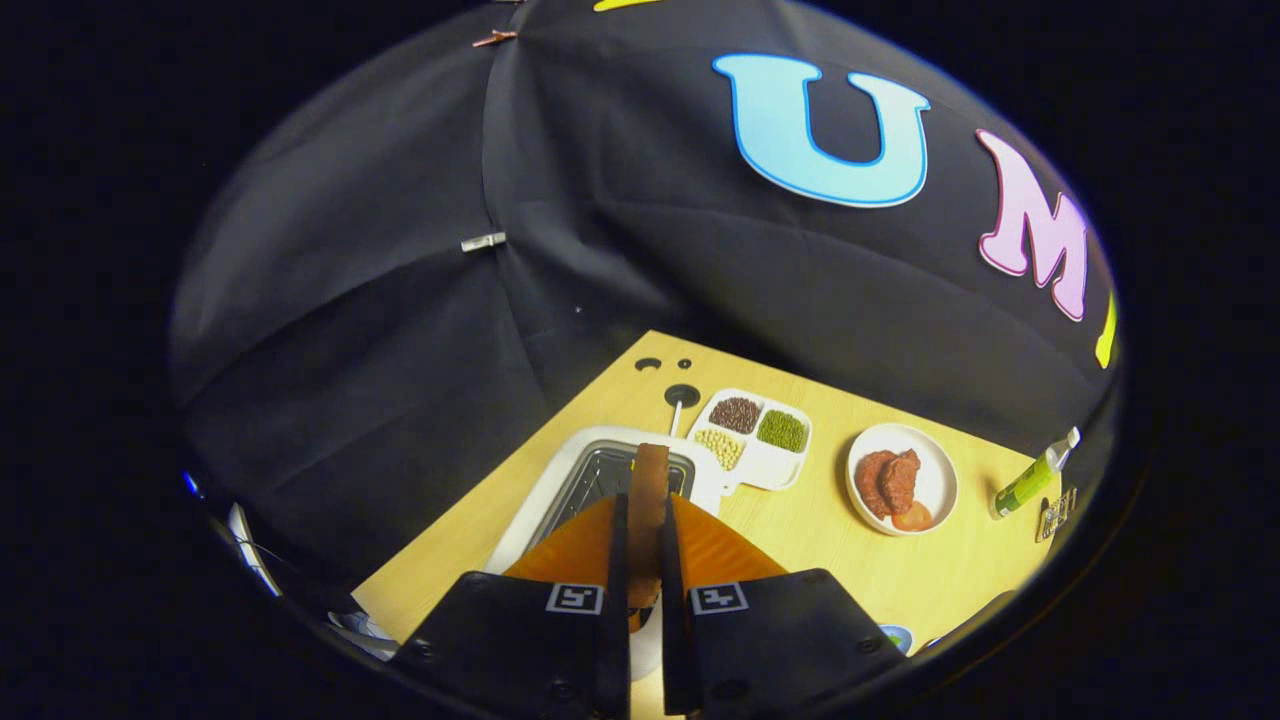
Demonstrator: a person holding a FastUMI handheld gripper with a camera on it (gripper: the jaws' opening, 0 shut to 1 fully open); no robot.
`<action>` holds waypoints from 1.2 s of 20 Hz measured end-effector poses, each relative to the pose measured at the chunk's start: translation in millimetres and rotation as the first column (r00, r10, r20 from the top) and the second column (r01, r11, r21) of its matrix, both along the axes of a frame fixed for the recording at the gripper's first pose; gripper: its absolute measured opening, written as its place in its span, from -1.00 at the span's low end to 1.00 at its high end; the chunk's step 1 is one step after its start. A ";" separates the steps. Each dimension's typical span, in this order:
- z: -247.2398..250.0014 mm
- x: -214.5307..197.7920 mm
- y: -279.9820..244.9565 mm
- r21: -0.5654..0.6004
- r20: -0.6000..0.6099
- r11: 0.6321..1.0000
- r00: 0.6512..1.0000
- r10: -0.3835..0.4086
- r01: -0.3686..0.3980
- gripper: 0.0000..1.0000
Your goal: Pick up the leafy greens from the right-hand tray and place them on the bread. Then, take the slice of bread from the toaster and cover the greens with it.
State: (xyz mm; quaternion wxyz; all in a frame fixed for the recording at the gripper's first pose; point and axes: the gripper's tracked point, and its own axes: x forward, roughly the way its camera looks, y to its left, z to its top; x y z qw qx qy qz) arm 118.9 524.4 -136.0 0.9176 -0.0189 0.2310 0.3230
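My gripper is shut on a slice of bread, which stands upright and edge-on between the two fingers with its brown crust showing. Its top end reaches past the fingertips. Right beneath and just ahead of the fingers sits the white toaster, seen from above with its dark slot open. The slice looks lifted out of the slot, though its lower end is hidden between the fingers.
On the wooden table, beyond the toaster to the right, stands a white divided dish of beans. Further right are a white plate with meat and a tomato slice, and a green bottle lying near the table's edge.
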 end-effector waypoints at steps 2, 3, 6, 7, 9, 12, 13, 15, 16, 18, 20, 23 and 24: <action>20.4 -5.7 -16.1 0.032 0.021 0.999 1.000 -0.001 0.000 -0.66; 30.7 -8.3 -24.5 0.050 0.029 0.999 1.000 -0.002 0.001 -0.66; 55.6 -12.9 -63.0 0.080 0.060 0.996 0.998 -0.030 0.025 -0.66; 61.4 -14.7 -78.0 0.087 0.066 0.996 0.997 -0.040 0.034 -0.66; 65.9 -16.0 -111.0 0.090 0.075 0.994 0.995 -0.064 0.057 -0.66; 63.9 -17.9 -171.4 0.077 0.076 0.990 0.989 -0.127 0.121 -0.66; 60.4 -19.0 -192.0 0.069 0.076 0.987 0.985 -0.152 0.147 -0.66; 51.7 -20.6 -233.4 0.054 0.074 0.976 0.974 -0.215 0.211 -0.66; 46.0 -22.1 -249.0 0.051 0.063 0.969 0.967 -0.245 0.242 -0.66; 29.9 -27.0 -277.6 0.051 0.037 0.953 0.954 -0.299 0.297 -0.66; 12.9 -32.7 -299.7 0.056 0.009 0.935 0.936 -0.351 0.350 -0.66; -15.3 -41.5 -310.6 0.108 -0.055 0.904 0.911 -0.410 0.413 -0.66; -26.3 -43.9 -310.7 0.121 -0.076 0.897 0.905 -0.418 0.425 -0.66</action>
